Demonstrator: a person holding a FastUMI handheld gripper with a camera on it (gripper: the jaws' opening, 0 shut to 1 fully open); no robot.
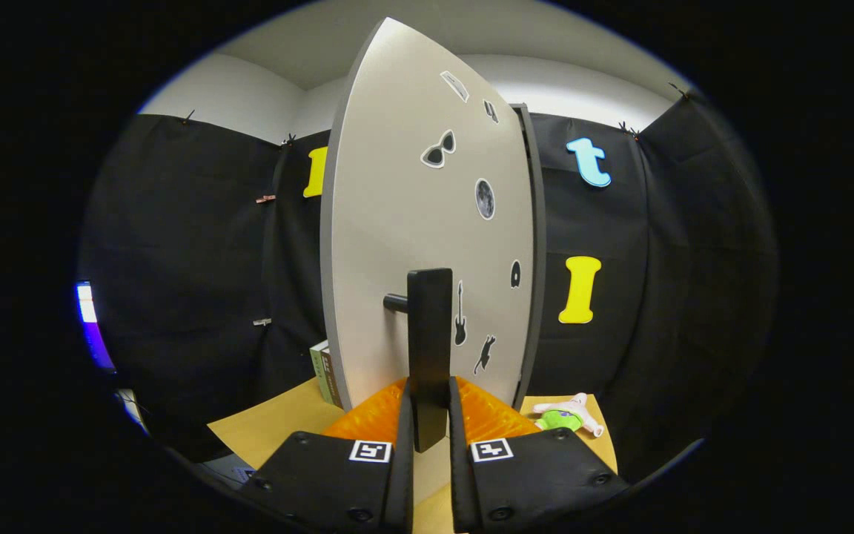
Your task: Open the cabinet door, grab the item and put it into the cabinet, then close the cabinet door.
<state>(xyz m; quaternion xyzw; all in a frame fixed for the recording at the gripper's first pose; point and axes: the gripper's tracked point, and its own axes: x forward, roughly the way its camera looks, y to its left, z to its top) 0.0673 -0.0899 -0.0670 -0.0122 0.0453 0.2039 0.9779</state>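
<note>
Gripper [428, 415] clenched on the tall black bar handle [429, 348] of the pale grey cabinet door [397, 222] — both fingers press its lower end, handle's long axis vertical, running up from between the fingers. Door stands edge-on, swung partly open, stickers on its face. Judgement: opening step underway, item not yet grabbed. Item — small plush toy, green body with pale limbs [566, 415] — lies on the tan wooden worktop [264, 430] beyond and to the right of the fingers, near the door's hinge side. Next reach goes right, once the handle is let go.
</note>
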